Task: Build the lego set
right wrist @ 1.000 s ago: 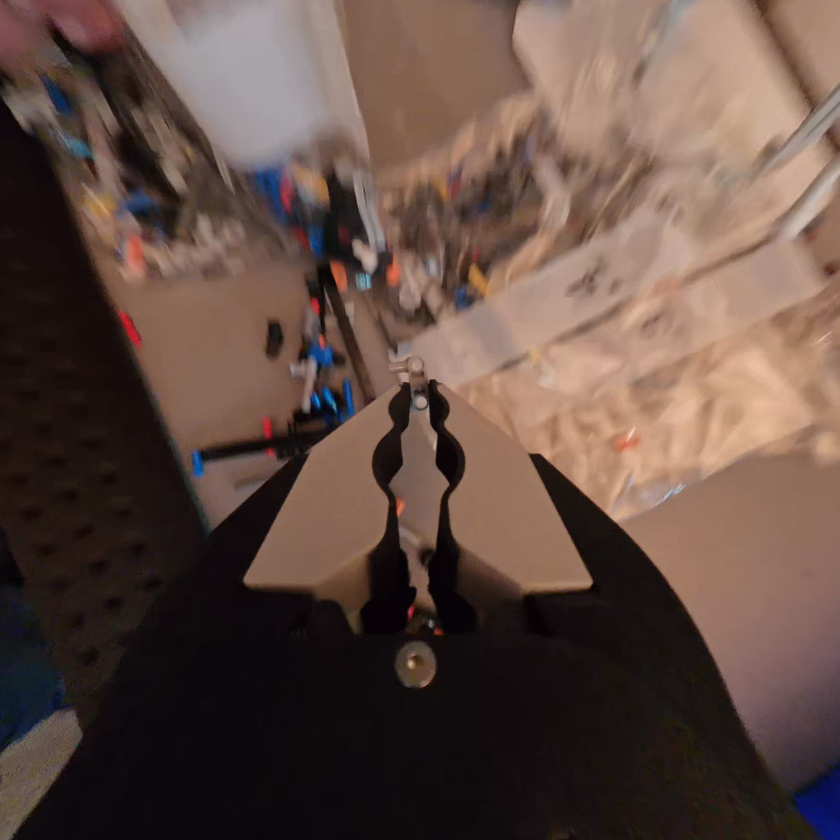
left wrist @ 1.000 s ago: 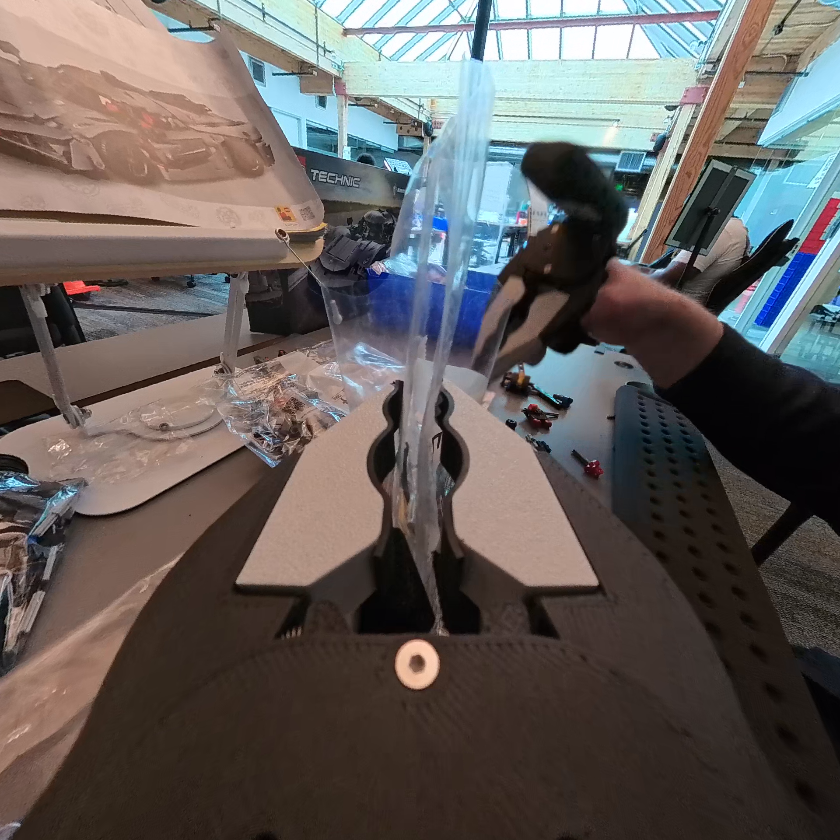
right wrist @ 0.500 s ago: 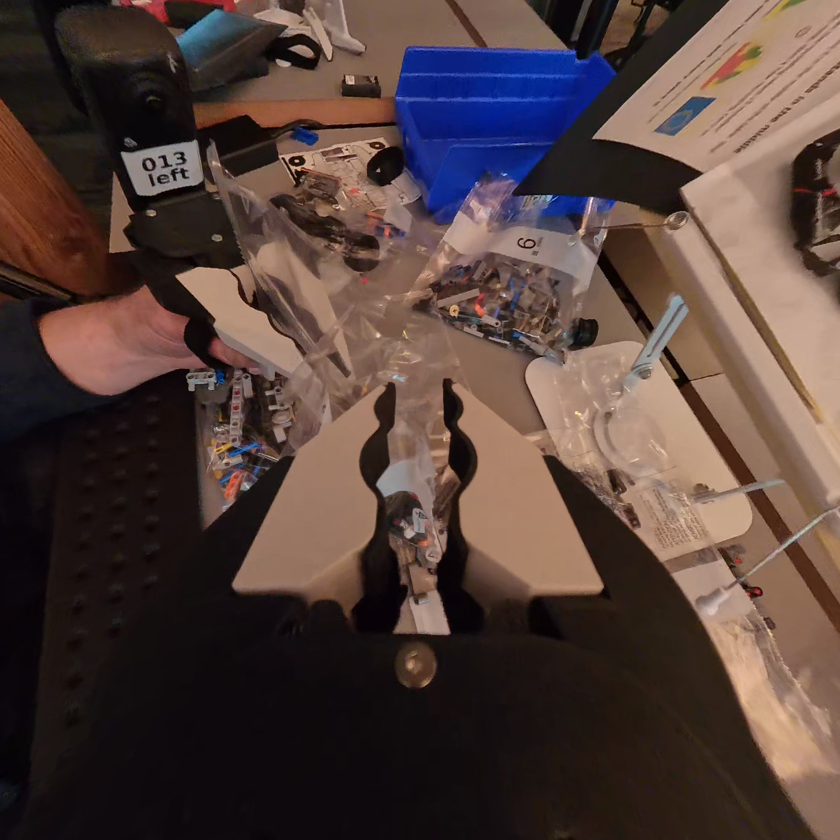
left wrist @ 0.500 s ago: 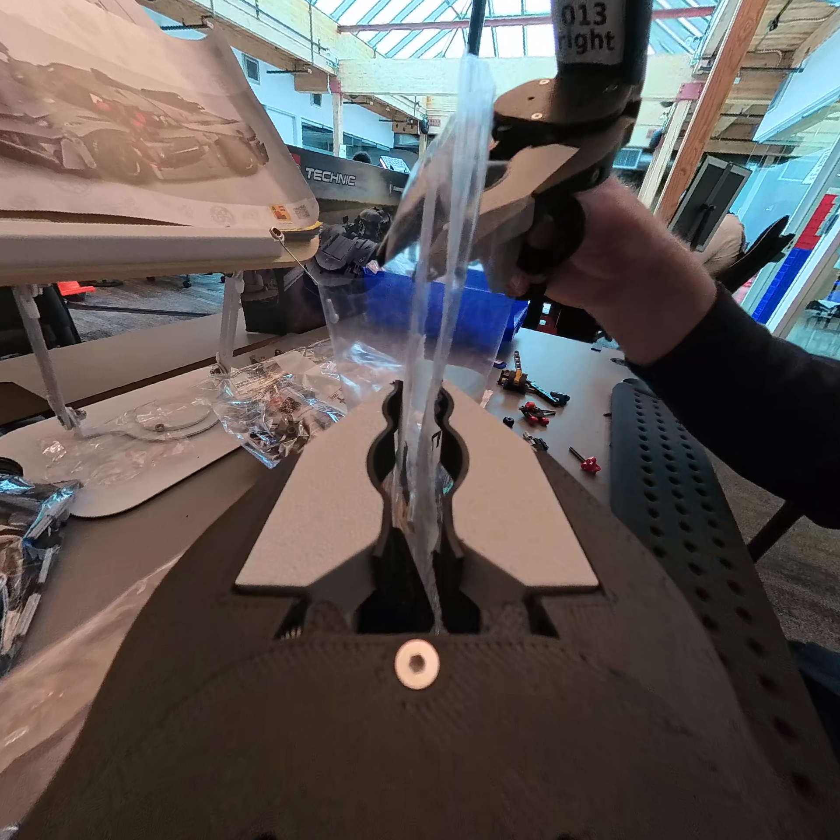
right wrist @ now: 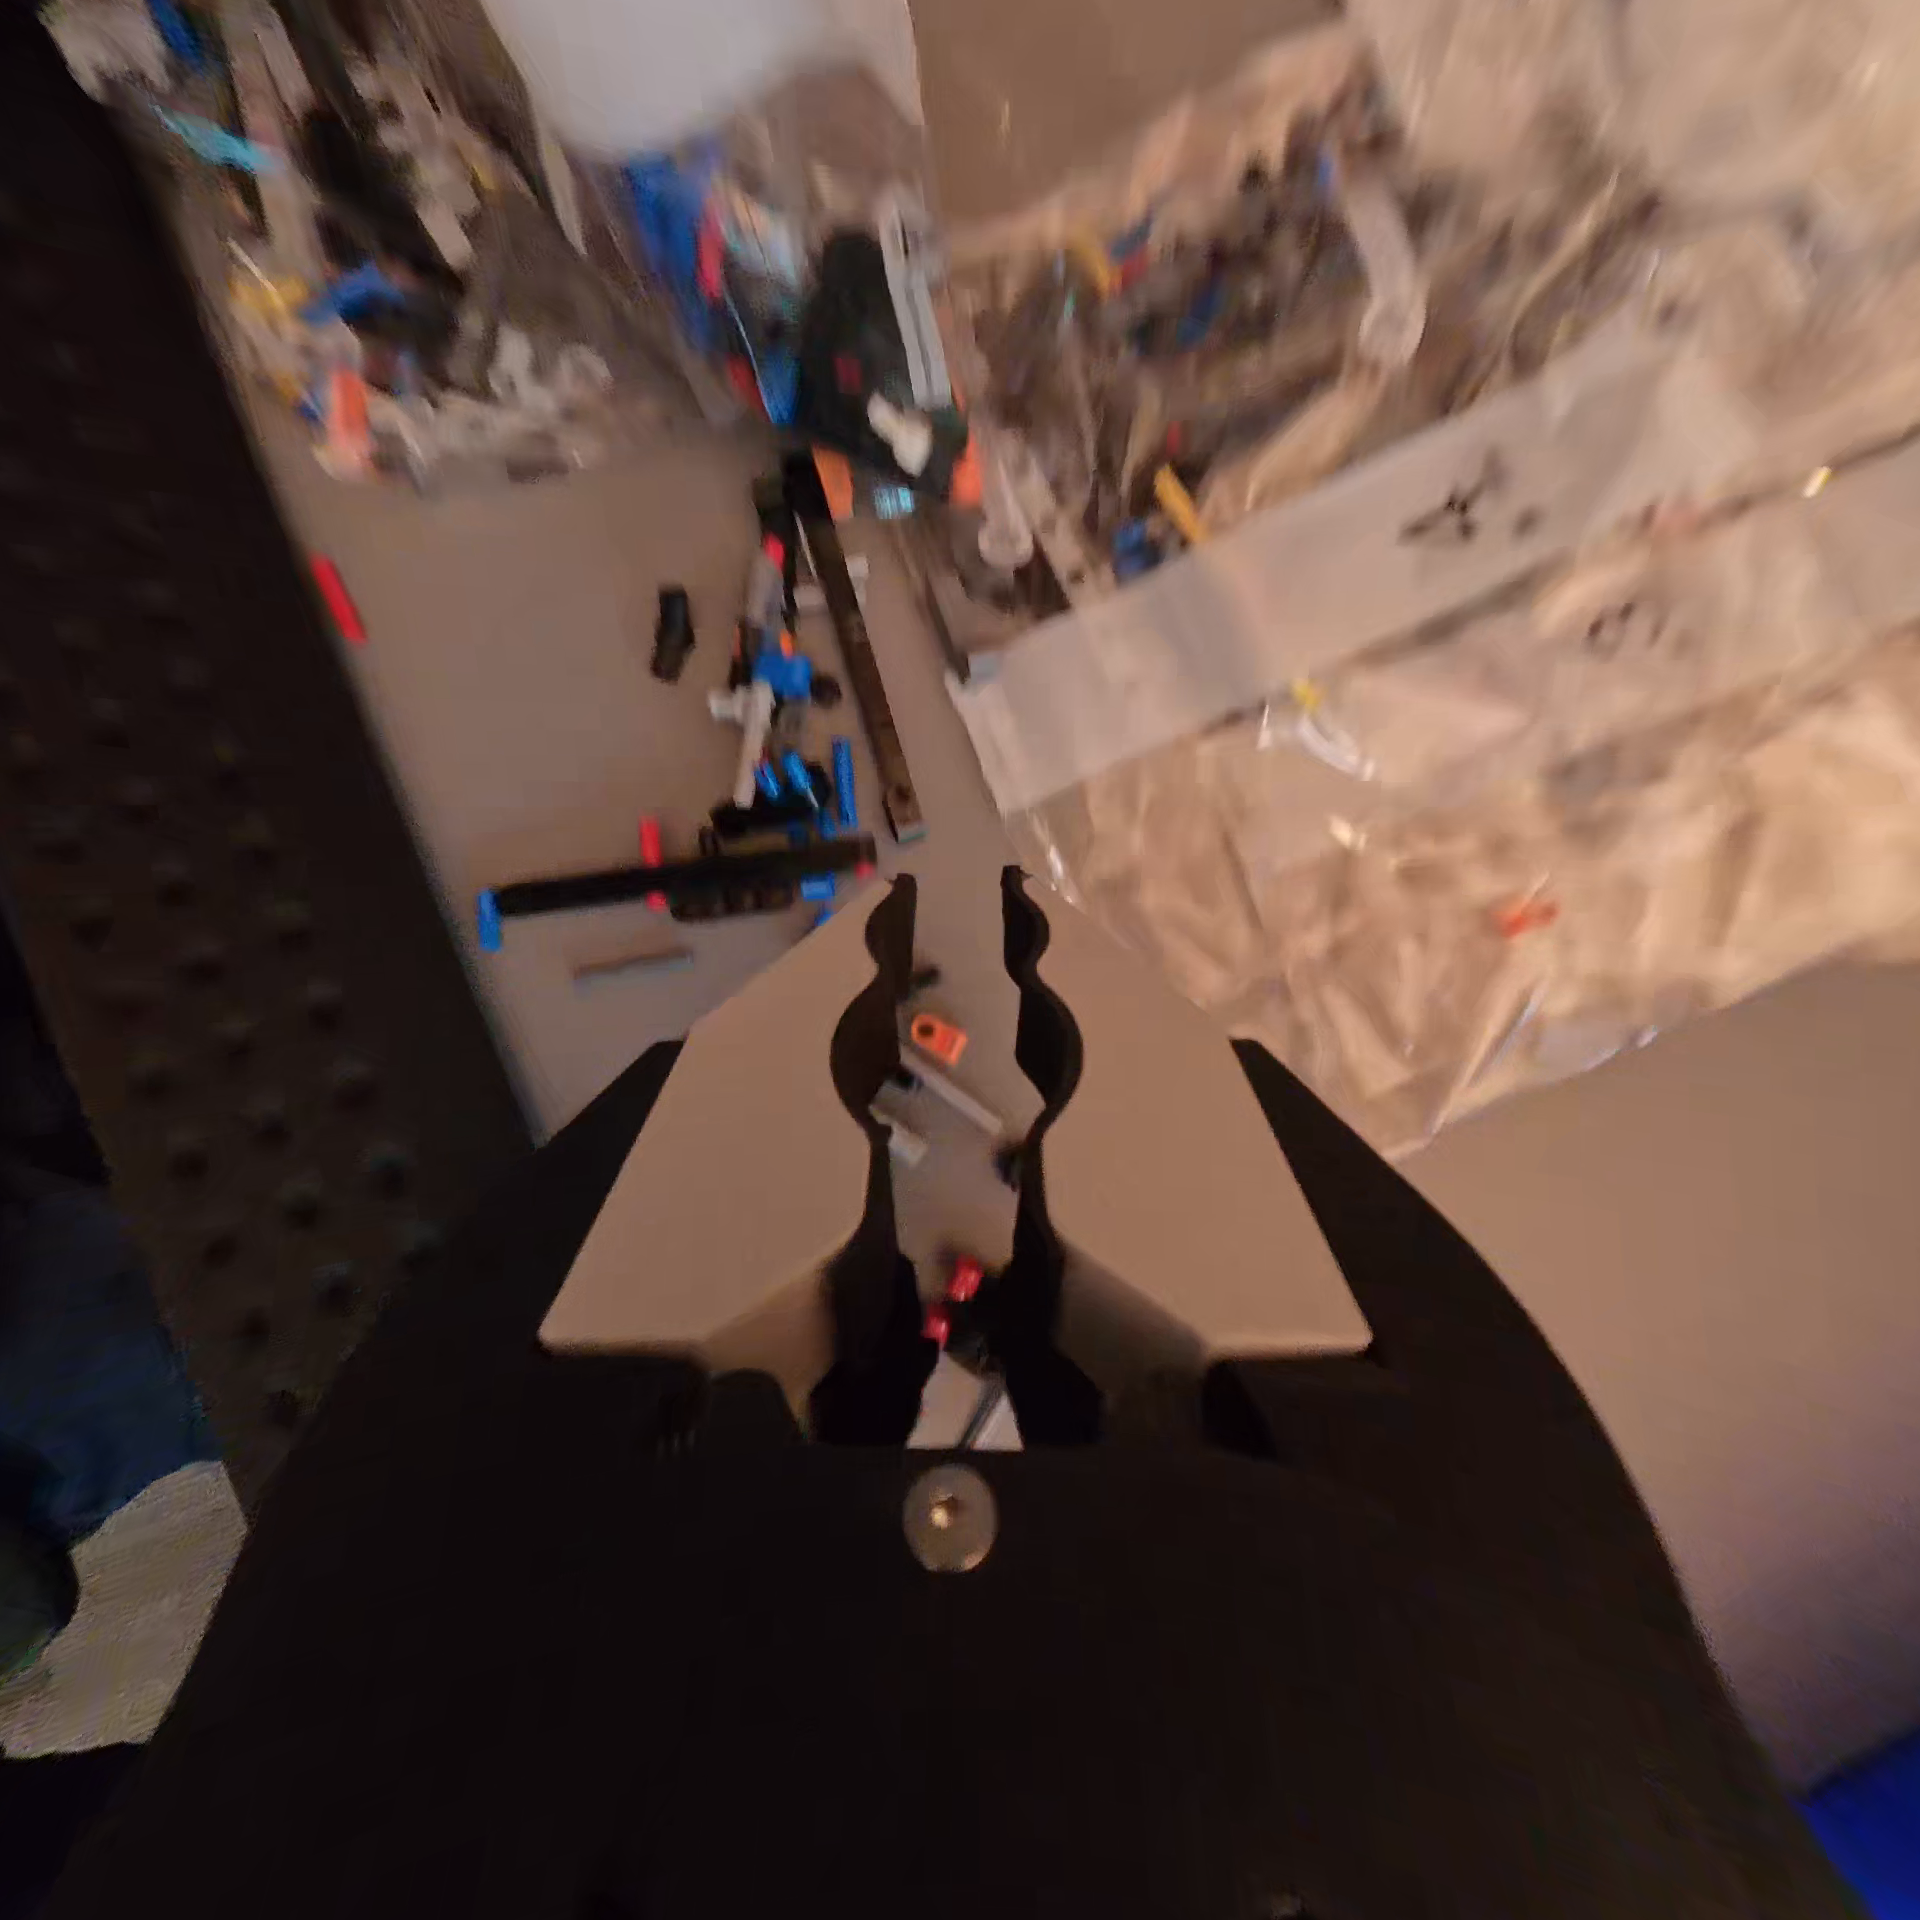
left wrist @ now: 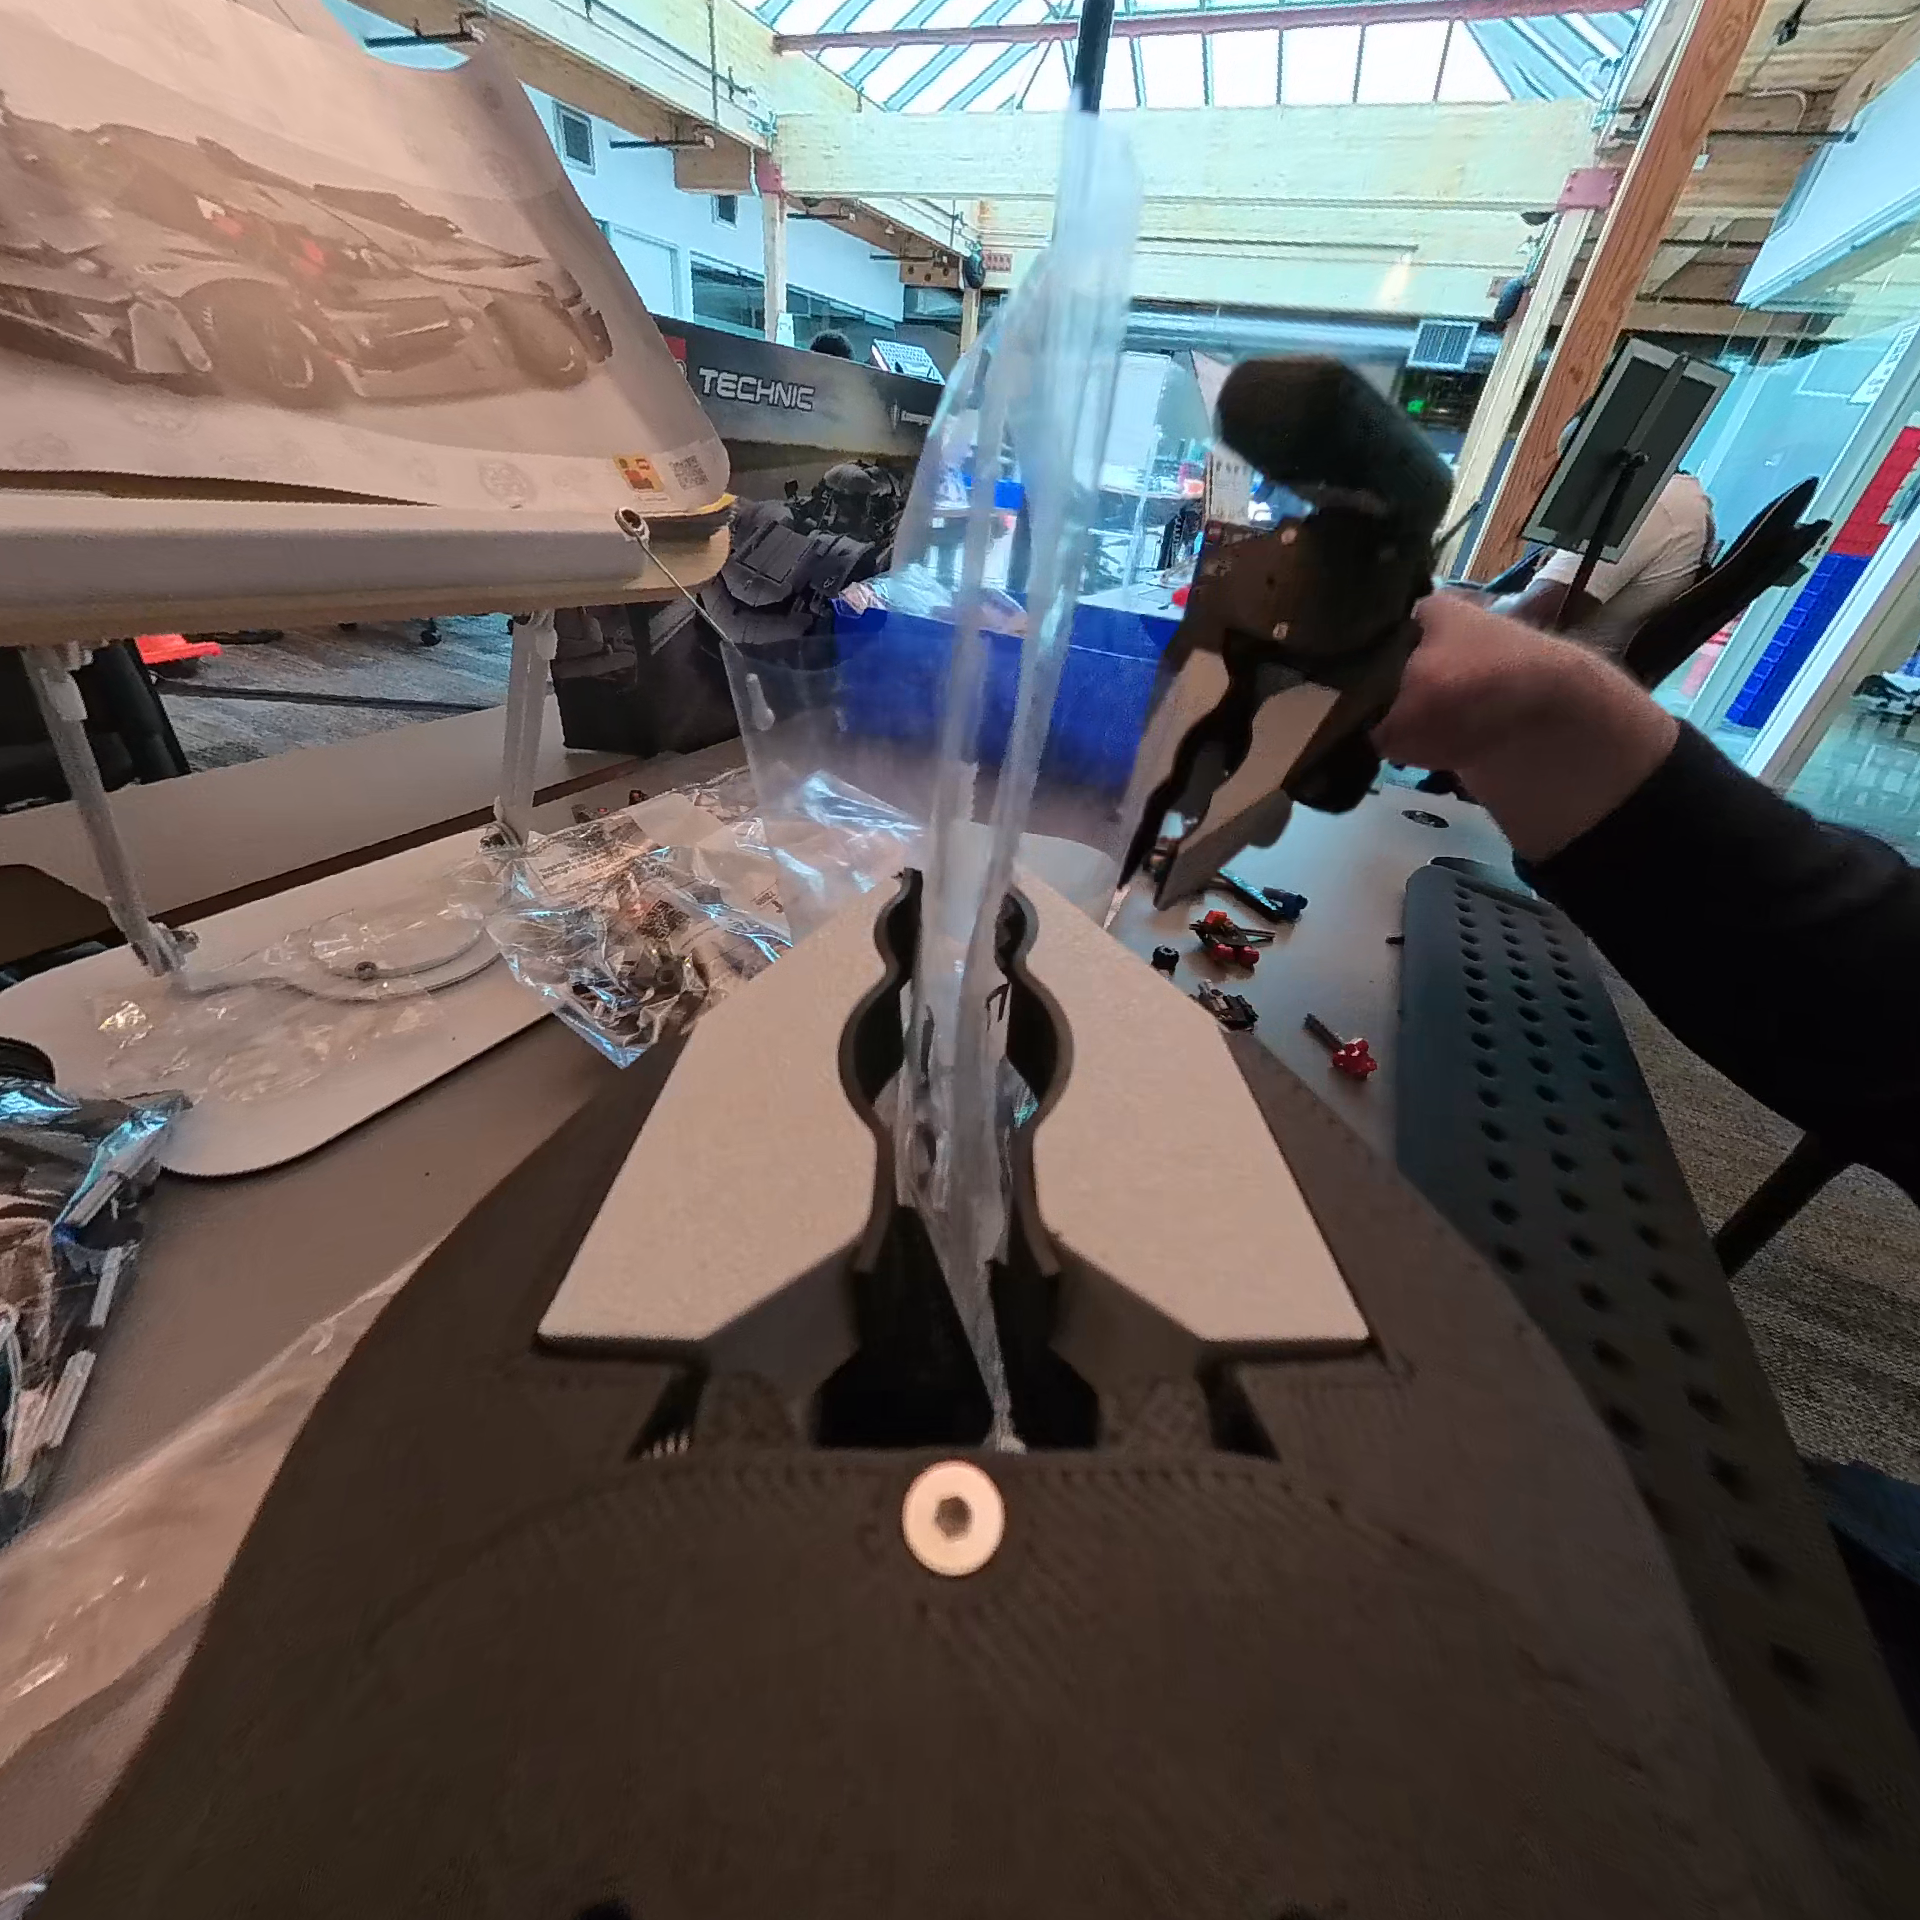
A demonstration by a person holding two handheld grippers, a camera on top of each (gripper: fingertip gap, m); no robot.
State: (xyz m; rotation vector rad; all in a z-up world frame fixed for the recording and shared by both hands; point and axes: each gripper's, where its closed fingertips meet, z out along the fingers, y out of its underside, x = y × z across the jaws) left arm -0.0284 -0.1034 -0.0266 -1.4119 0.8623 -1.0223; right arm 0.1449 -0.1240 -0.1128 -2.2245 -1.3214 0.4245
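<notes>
Our left gripper (left wrist: 958, 935) has its jaws pinched on a clear plastic bag (left wrist: 1023, 540) that stands straight up above the bench (left wrist: 1340, 966). Our right gripper (right wrist: 956, 883) has its jaws a little apart, holding nothing, pointing down at loose lego pieces (right wrist: 769, 727) near the bench's padded edge. Bags of pieces (right wrist: 1403, 831) lie just beside them.

Clear bag (left wrist: 997, 582), near empty, standing tall and creased, lower end pinched in the left claw (left wrist: 958, 914). Loose pieces (right wrist: 769, 727) scattered on the counter (right wrist: 499, 644): blue pins, red bits, a long black beam (right wrist: 675, 883) lying crosswise, an orange piece (right wrist: 938, 1036) and a grey one just beyond it. More bagged pieces (right wrist: 1403, 644) heaped to the right, blurred. Small red and black pieces (left wrist: 1231, 930) lying past the bag.
</notes>
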